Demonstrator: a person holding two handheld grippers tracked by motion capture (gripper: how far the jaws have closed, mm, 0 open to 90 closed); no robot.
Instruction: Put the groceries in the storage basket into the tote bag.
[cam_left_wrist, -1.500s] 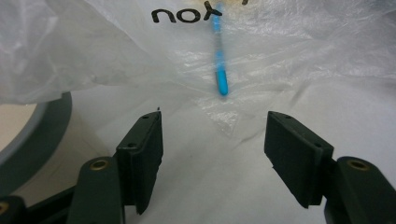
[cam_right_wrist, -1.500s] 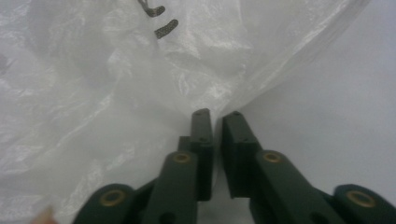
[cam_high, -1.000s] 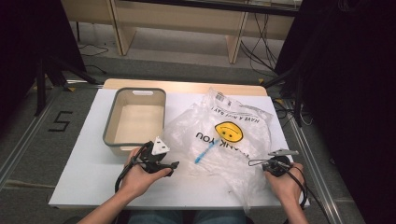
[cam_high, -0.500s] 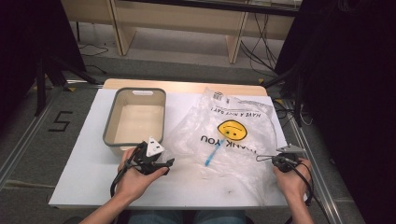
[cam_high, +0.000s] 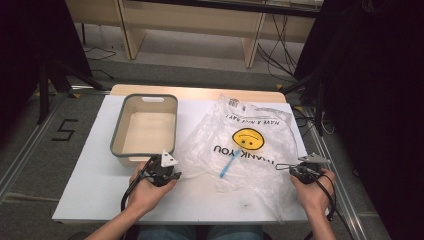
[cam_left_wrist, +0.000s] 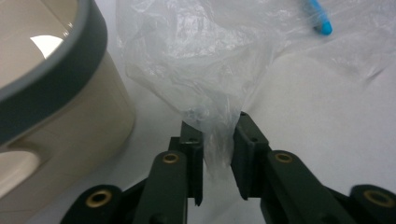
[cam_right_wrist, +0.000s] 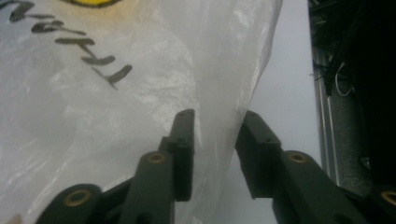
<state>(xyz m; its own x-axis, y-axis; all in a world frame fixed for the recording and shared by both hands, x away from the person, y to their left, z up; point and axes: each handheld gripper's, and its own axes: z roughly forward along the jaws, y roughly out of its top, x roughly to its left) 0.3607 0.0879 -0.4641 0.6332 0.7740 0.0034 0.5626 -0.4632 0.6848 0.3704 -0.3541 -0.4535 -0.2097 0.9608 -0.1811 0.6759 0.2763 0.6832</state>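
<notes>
Left tongs (cam_left_wrist: 217, 154) closing on plastic bag (cam_high: 240, 150) corner (bunched), right tongs (cam_right_wrist: 215, 154) opening, bag edge loose between.

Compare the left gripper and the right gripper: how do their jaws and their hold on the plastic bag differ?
The left gripper has just been closing; its jaws stand narrow around a bunched corner of the plastic bag, beside the bin. The right gripper has just been opening; its jaws stand wider, with the bag's flat edge loose between them. Both sit at the bag's near edge.
</notes>
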